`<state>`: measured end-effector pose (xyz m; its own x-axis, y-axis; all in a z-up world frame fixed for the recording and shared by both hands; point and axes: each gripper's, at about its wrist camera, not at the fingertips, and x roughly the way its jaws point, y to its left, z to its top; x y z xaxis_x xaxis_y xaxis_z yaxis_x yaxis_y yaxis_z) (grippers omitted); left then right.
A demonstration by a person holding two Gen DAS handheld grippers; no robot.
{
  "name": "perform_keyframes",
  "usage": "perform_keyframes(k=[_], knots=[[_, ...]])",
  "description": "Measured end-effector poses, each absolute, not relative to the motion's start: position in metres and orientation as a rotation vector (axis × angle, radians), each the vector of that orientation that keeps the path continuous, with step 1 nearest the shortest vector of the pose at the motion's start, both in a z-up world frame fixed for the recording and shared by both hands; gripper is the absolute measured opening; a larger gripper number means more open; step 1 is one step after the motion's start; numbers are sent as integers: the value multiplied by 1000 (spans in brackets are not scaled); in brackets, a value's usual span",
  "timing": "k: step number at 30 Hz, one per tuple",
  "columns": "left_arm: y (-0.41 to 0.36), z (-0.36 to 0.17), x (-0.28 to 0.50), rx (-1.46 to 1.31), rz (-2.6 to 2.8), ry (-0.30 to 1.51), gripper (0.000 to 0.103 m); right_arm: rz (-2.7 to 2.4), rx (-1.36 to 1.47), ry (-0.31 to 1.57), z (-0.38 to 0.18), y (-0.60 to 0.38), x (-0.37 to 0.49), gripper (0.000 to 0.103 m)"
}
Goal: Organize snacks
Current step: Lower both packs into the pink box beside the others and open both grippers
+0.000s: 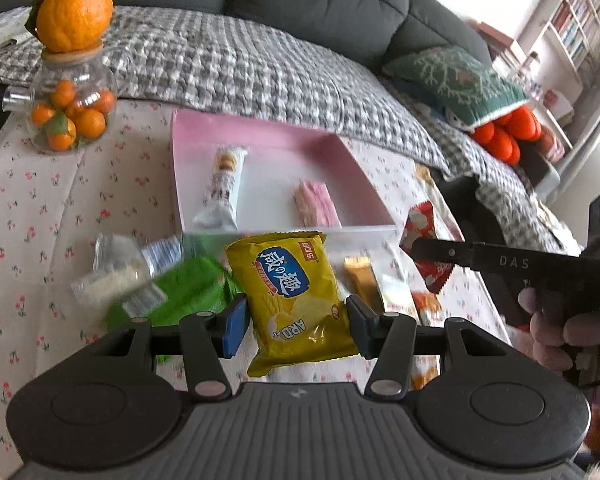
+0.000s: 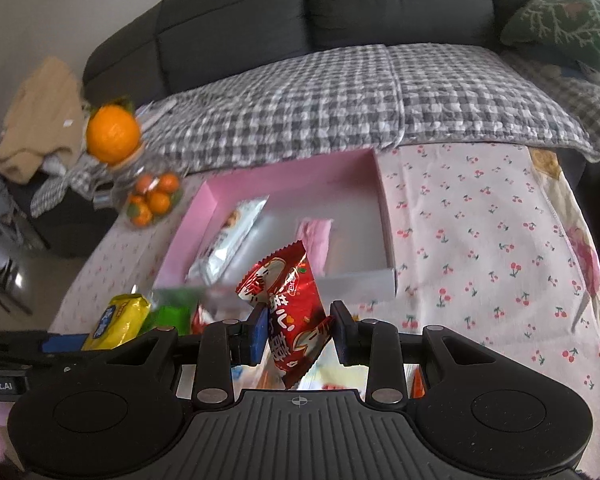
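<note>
While both packets hang above the loose pile, clamped already: left gripper (image 1: 296,320) pinching the yellow cracker packet (image 1: 290,300) across its lower half, right gripper (image 2: 298,334) squeezed on the red snack packet (image 2: 290,312), creased and standing tilted toward 11 o'clock. Just beyond the left pads, at 10 o'clock, a green packet (image 1: 188,288) and a clear wrapped snack (image 1: 116,272), blurred; at 1 o'clock a gold-wrapped bar (image 1: 360,276). Farther out at 12 o'clock, the pink tray (image 1: 260,136) on the cherry-print tablecloth (image 2: 480,240), already holding a long white bar (image 1: 222,188) and a pink wafer packet (image 1: 316,204), with bare floor to the right of both. Beyond, at 10 o'clock, the glass jar of small oranges (image 1: 70,112) with a big orange (image 1: 74,10) balanced on its lid.

Likely risks: red packet gripped near one edge only, so able to slip or swing out over the tray's near wall; both grippers heading for one tray, hence a possible collision; yellow packet puffy, prone to sliding if the squeeze loosens; a wide swing left knocking the jar.
</note>
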<state>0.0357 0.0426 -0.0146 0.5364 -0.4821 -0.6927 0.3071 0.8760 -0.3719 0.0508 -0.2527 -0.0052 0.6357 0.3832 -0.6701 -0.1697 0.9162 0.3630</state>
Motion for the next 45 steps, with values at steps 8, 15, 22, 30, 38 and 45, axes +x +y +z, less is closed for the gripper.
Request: perform_keyframes(k=[8,15,22,30,38,45], knots=[[32,-16,67,-206,-444,847,49,282,392,840,-11,-264,82,32],[12,-26,97,-151,-431,816,49,231,508,838,-22,-274,112,32],[0,-38,126,-174,-371,812,49,171,518,838,-35,-274,137,32],[-20,-59,140,-141,-317,826,49,129,471,859,-53,-260,153,33],[-24,-70,143,-77,-296,825,49,140,463,867,-60,-253,159,33],[-29,-71,142,-50,-298,818,56,147,486,865,-60,-257,159,43]])
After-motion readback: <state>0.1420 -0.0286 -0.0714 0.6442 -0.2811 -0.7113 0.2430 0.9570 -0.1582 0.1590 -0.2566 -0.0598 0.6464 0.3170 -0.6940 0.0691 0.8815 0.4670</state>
